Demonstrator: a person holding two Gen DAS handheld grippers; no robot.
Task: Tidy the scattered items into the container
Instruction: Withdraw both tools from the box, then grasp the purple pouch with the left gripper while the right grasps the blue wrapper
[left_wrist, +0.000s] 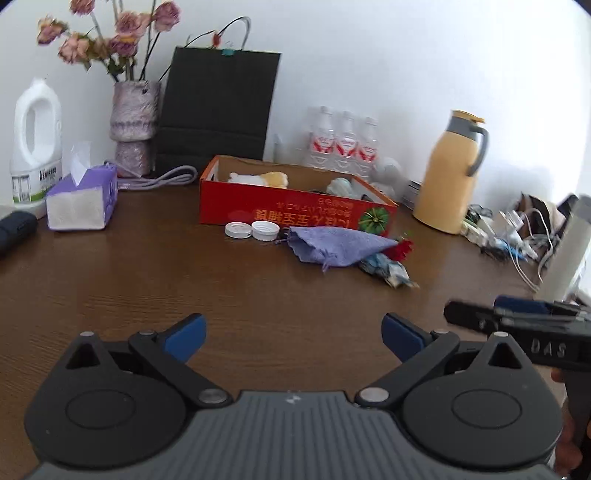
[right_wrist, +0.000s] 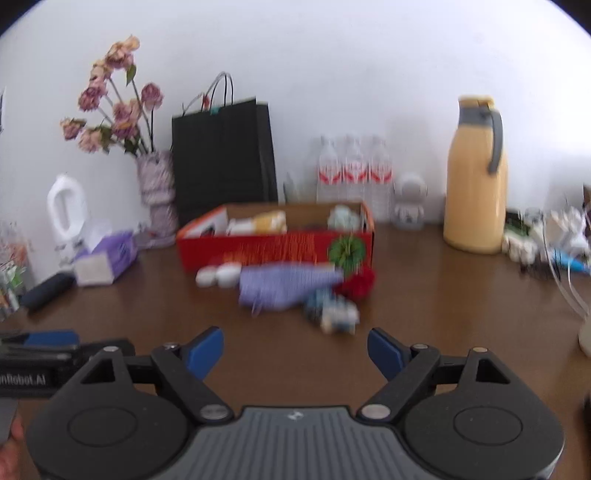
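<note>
Lying crosswise before red box (left_wrist: 295, 218), purple cloth (left_wrist: 332, 245) tapers rightward.

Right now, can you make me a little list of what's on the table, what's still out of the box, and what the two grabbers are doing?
container: red cardboard box, open on top, with some soft items already inside
still outside: two white caps, purple cloth, red flower thing, crumpled wrapper, all in front of the box
left gripper: open, empty, above bare table
right gripper: open, empty
background: yellow jug, black bag, tissue box
</note>
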